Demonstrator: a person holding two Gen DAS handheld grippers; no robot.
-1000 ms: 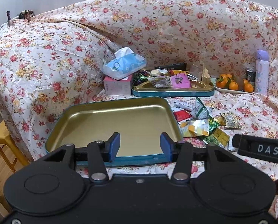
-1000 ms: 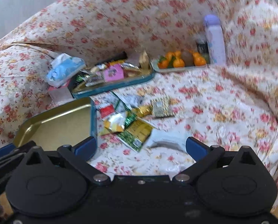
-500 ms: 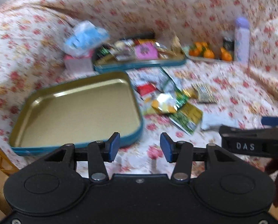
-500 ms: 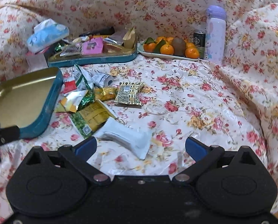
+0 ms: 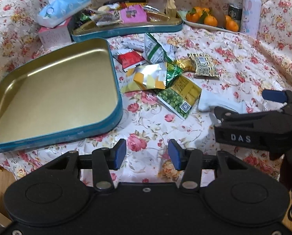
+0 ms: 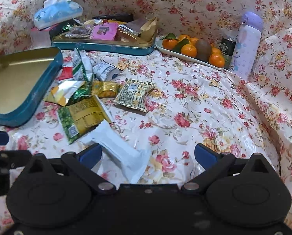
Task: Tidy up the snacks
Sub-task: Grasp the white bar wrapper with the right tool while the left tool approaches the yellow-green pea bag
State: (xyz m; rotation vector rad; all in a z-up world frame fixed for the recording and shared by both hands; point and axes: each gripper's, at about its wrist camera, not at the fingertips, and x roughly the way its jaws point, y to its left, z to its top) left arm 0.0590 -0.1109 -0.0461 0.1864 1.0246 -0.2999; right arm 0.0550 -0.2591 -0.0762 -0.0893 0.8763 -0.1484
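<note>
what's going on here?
A person holds tongs in each hand over a floral-covered sofa. The right tongs are open around a white packet, not yet closed on it. The left tongs hover open and empty near the empty tin tray. Loose snack packets lie beside it.

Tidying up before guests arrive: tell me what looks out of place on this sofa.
Loose snack packets lie scattered on the floral cover beside the empty tin tray, overlapping at odd angles. A white packet sits apart, between the open right gripper fingers.
</note>
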